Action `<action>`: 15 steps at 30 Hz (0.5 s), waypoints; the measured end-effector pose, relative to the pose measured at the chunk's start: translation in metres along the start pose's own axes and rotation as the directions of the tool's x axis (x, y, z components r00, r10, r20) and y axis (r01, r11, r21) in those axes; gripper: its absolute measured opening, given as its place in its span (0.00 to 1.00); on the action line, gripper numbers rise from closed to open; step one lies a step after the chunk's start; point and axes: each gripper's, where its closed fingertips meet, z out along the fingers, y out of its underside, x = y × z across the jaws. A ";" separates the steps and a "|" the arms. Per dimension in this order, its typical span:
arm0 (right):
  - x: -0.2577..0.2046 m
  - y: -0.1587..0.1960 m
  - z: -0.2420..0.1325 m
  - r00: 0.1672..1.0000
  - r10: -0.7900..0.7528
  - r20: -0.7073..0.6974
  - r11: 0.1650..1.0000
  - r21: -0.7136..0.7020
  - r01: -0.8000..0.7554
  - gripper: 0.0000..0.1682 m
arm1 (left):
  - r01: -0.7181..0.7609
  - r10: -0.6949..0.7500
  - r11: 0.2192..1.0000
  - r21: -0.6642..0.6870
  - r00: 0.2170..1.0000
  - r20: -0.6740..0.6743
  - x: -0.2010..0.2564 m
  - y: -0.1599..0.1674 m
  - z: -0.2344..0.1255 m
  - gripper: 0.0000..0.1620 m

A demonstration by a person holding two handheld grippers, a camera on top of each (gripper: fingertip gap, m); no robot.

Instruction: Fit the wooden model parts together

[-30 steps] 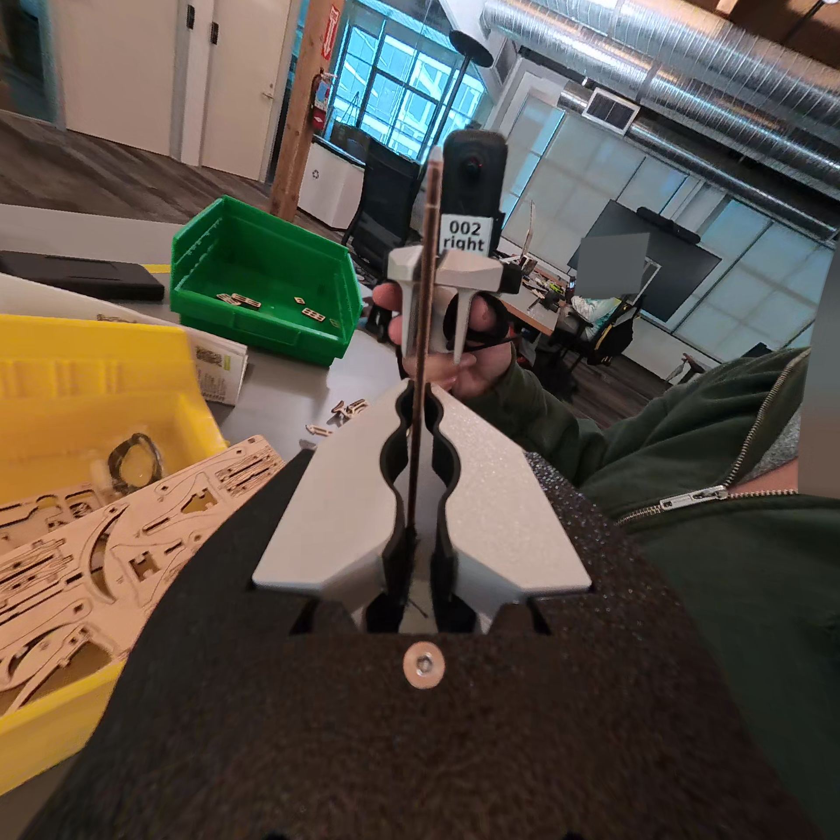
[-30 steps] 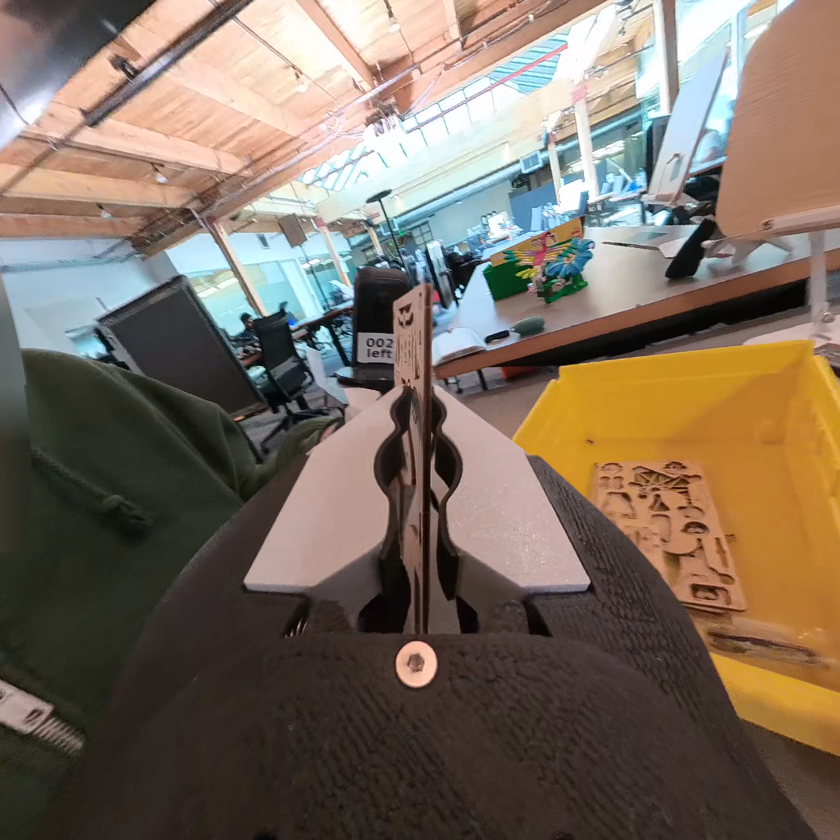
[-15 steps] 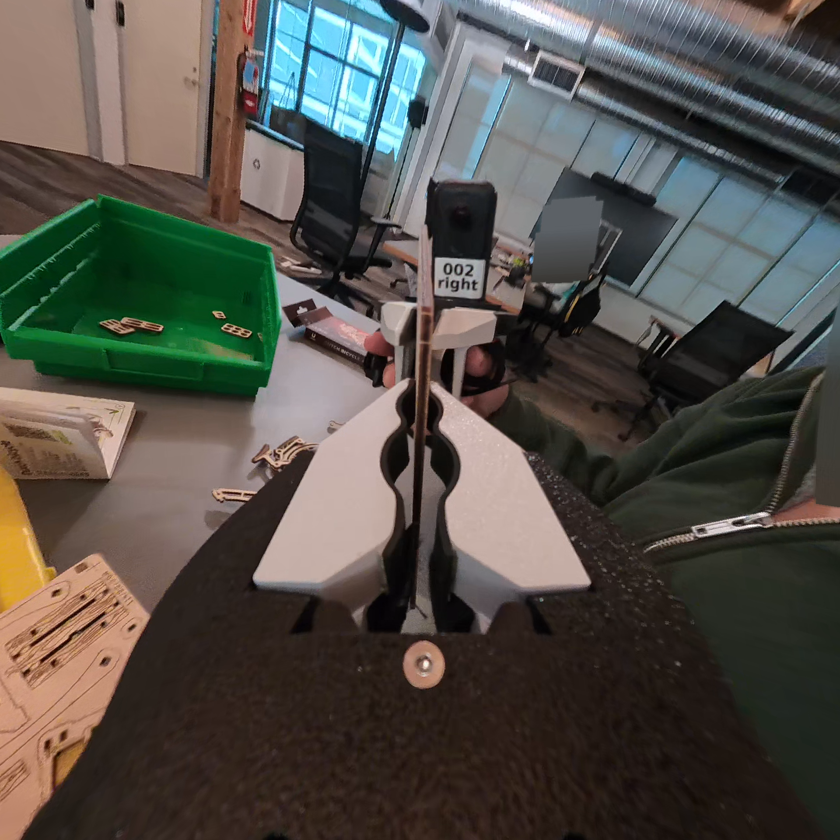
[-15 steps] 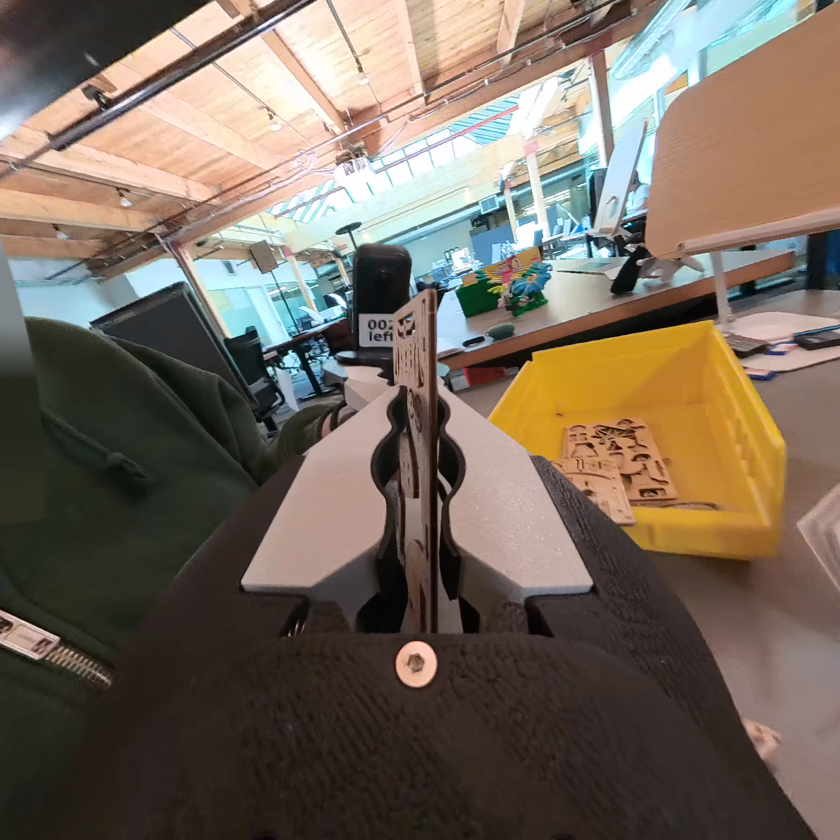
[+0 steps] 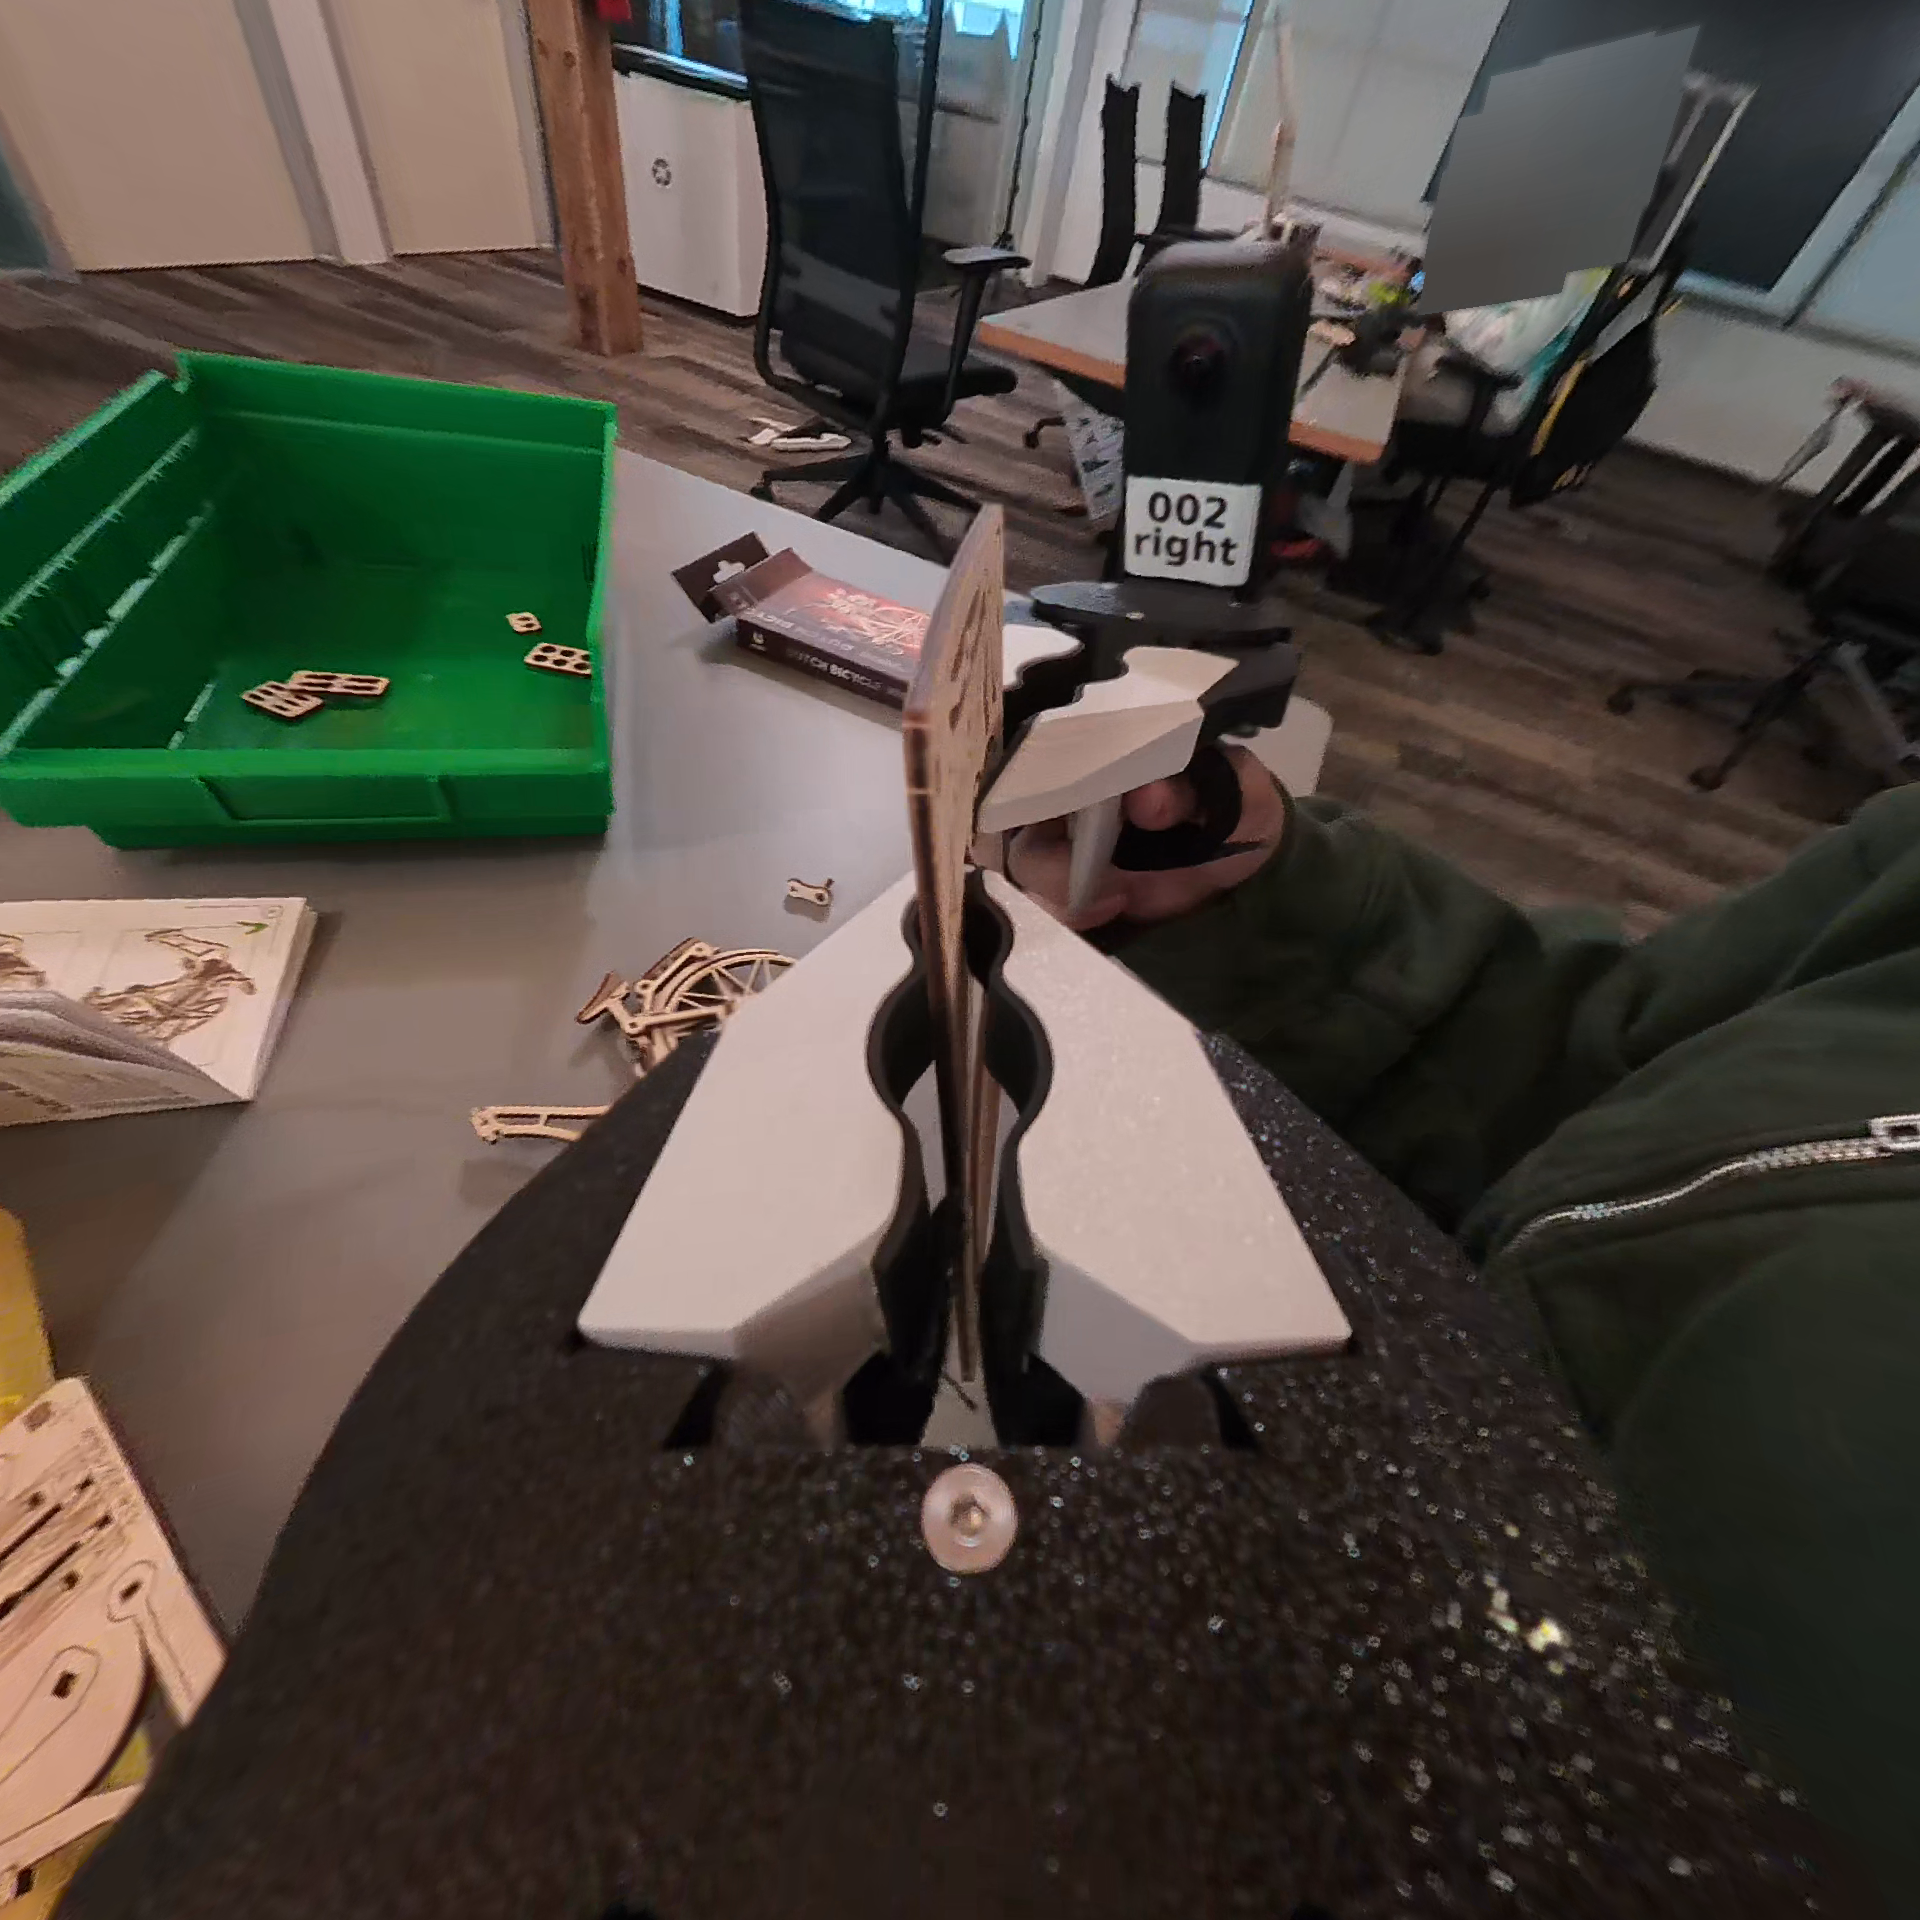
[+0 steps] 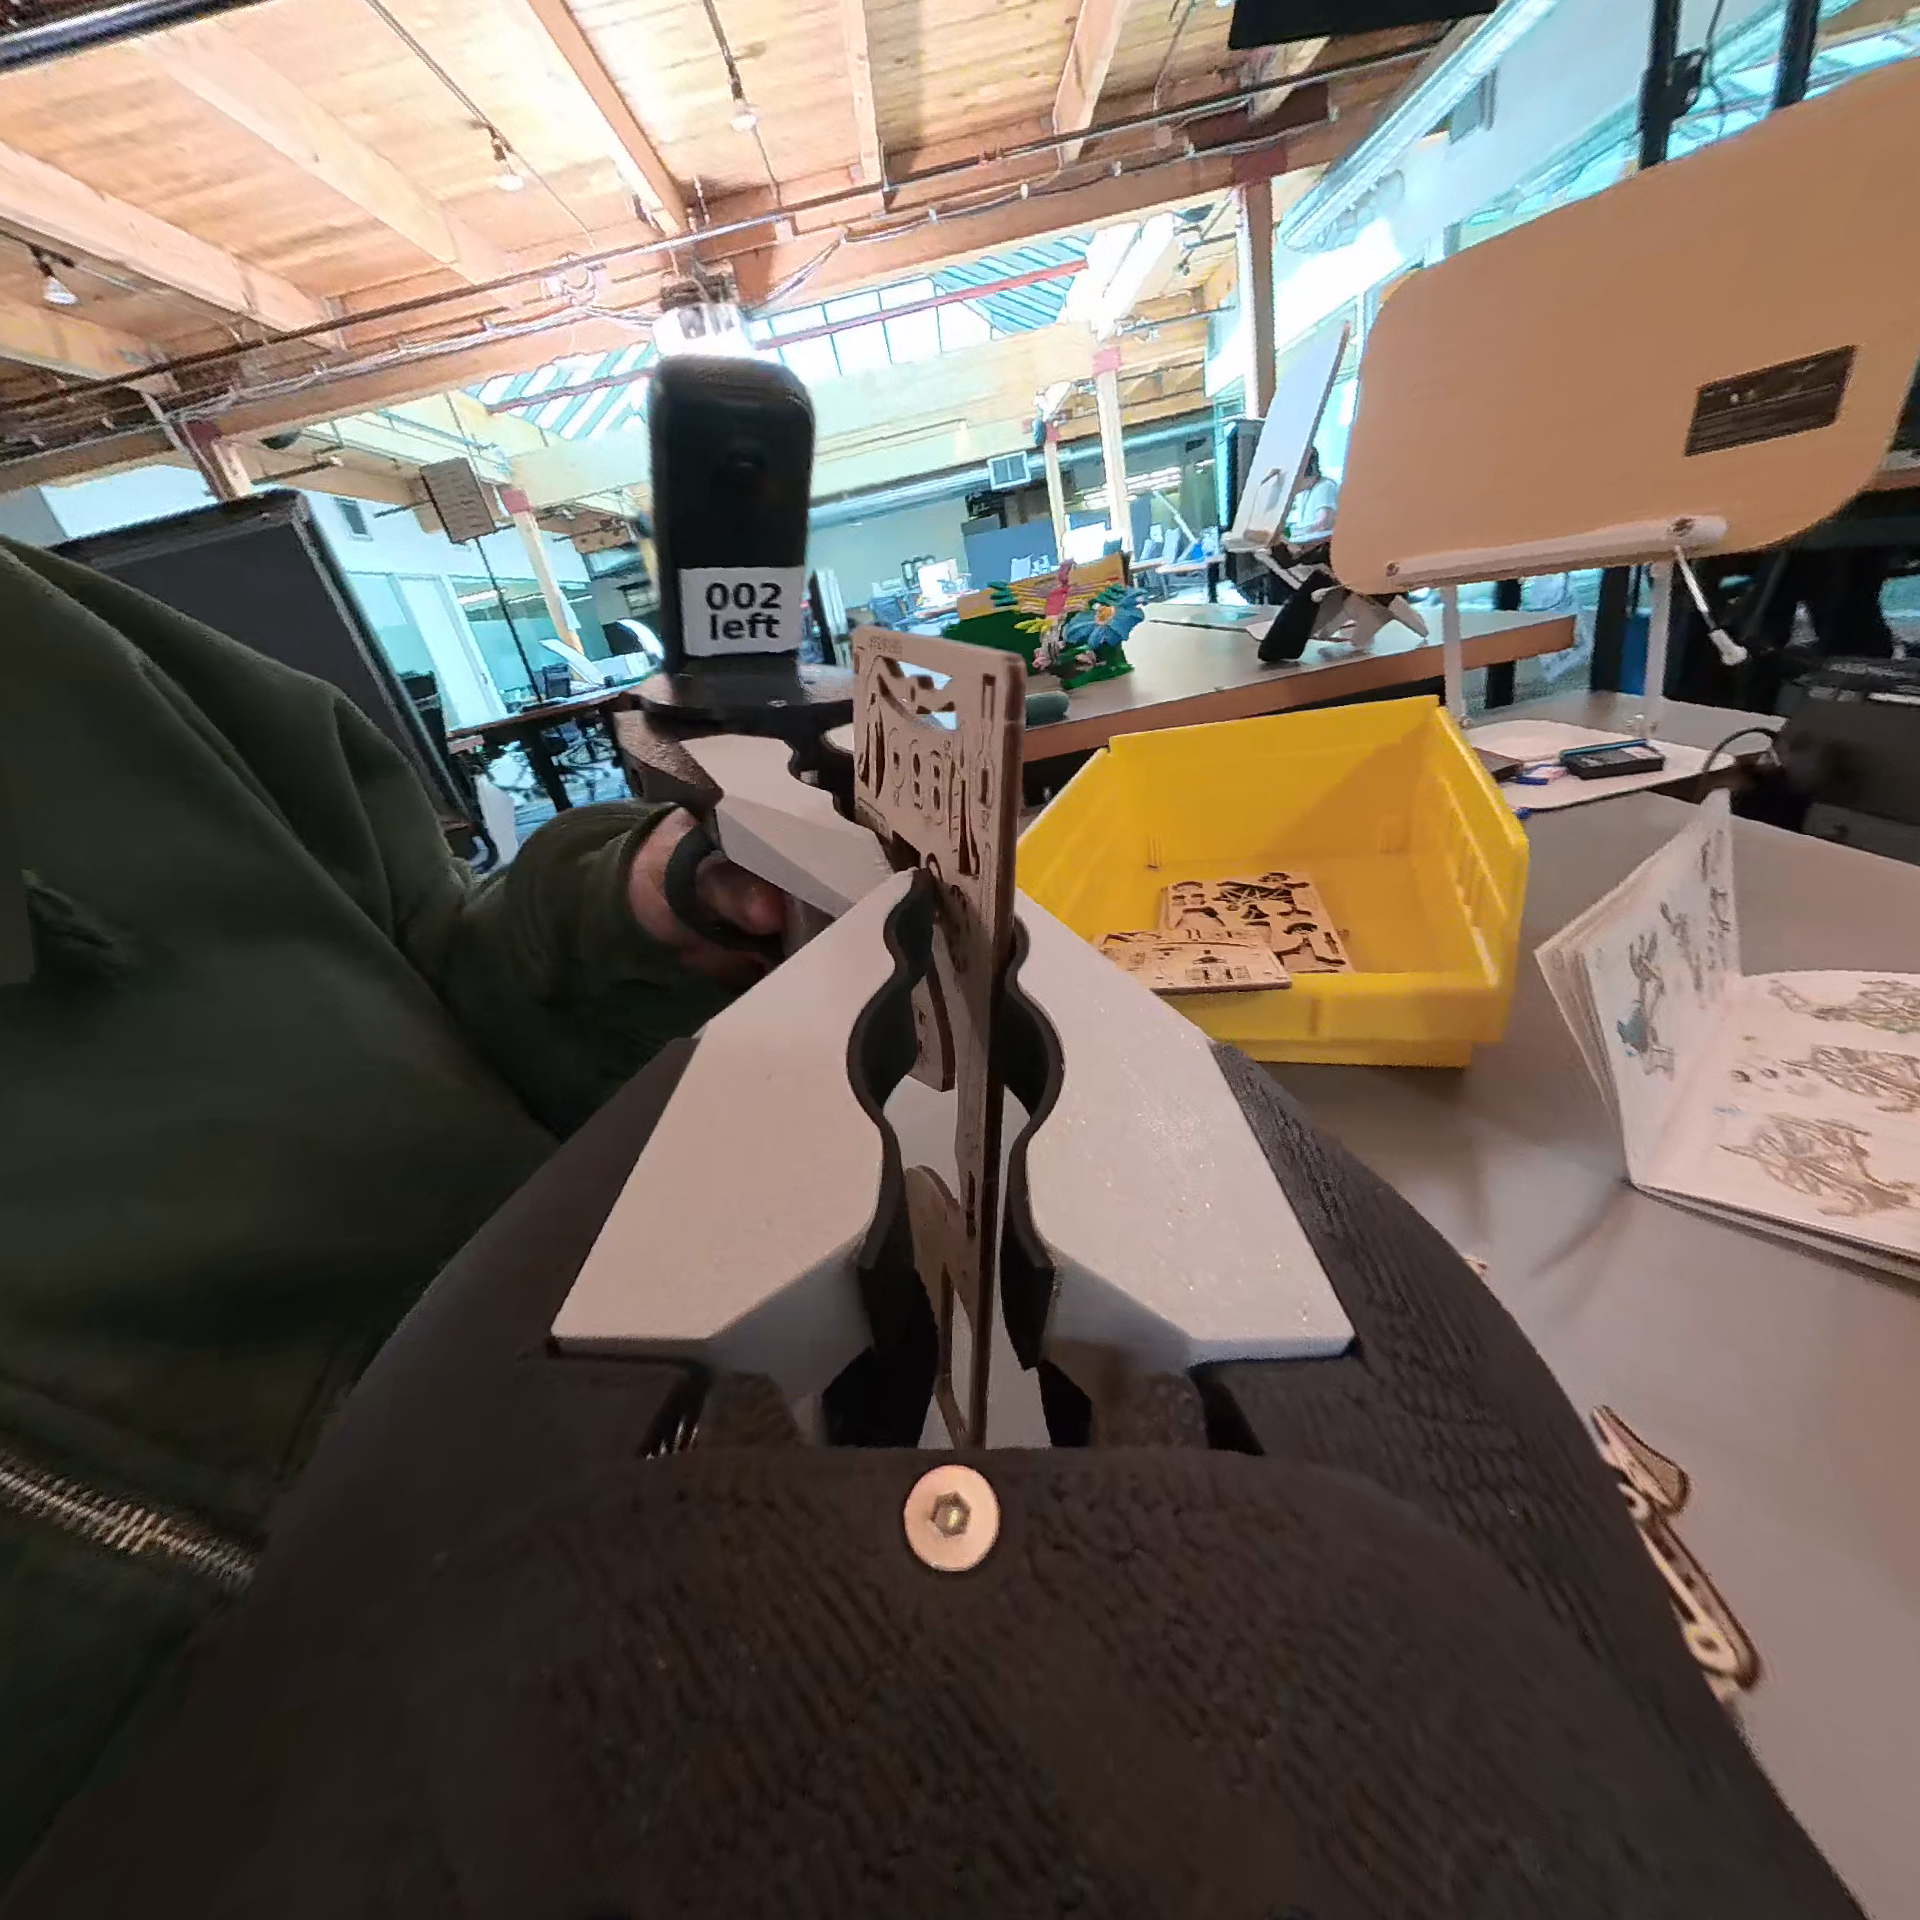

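Clamped edge-on, wooden sheet (image 5: pixel 954 790) stands between both jaws.

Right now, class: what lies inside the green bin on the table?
The green bin holds a few small wooden pieces scattered loose on its floor. Its near front wall hides the floor strip directly behind it, so anything there cannot be seen.
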 end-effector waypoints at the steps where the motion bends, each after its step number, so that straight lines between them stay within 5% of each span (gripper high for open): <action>1: 0.001 0.000 0.000 1.000 -0.007 -0.006 1.000 0.009 0.007 0.05 | -0.017 0.017 1.000 -0.003 1.000 0.016 0.000 -0.001 0.001 0.00; 15: 0.024 0.010 0.009 0.997 -0.001 -0.081 0.999 0.044 0.005 0.09 | -0.053 0.062 0.996 -0.068 0.989 0.132 -0.018 0.009 0.000 0.00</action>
